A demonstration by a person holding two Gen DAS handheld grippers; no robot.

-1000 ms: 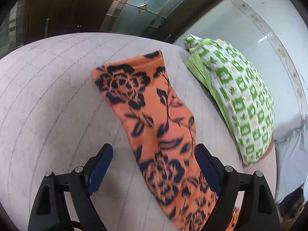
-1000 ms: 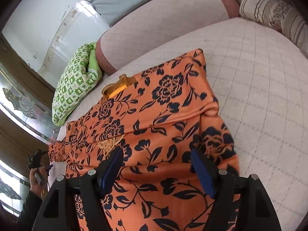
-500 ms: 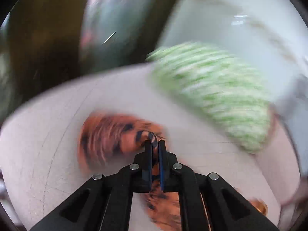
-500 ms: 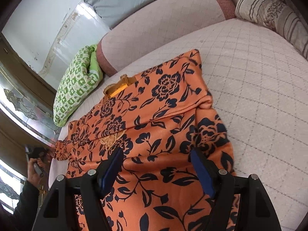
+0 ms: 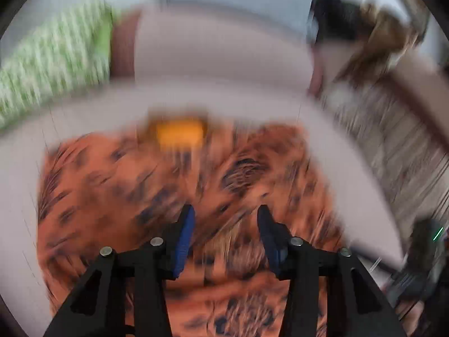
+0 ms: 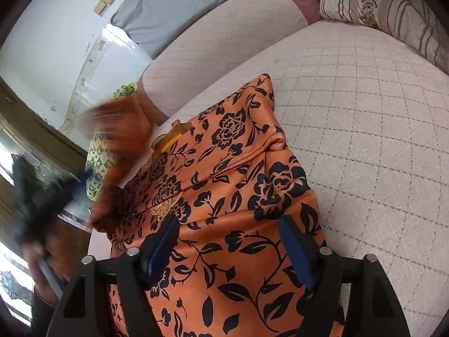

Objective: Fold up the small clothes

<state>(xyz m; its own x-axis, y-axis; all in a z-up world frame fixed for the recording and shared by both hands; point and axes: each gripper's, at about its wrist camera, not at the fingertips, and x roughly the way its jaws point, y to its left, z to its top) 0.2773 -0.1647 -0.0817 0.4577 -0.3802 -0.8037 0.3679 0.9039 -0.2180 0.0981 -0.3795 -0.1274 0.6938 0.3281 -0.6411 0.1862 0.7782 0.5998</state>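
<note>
An orange garment with black flowers [image 6: 238, 182] lies spread on the quilted bed [image 6: 364, 112], its yellow collar [image 6: 174, 137] at the far end. My right gripper [image 6: 228, 220] hovers over the garment's near part, jaws opening, nothing between the pads. In the right wrist view the left sleeve [image 6: 120, 132] is a blur in the air at the left, by the dark blurred left gripper [image 6: 78, 179]. The left wrist view is smeared by motion. There my left gripper [image 5: 224, 210] is above the garment [image 5: 126, 182], jaws opening, with no cloth pinched between them.
A green-and-white pillow [image 6: 98, 165] lies at the bed's far left edge and a striped bolster [image 6: 393, 8] at the far right. The padded backrest [image 6: 224, 42] rises behind the garment. A person's hand [image 6: 42, 255] shows at the left.
The left gripper shut on the sleeve's end, swept fast across toward the garment's body, and its jaws now stand apart. The sleeve has left the bed. The right gripper drifted slightly.
</note>
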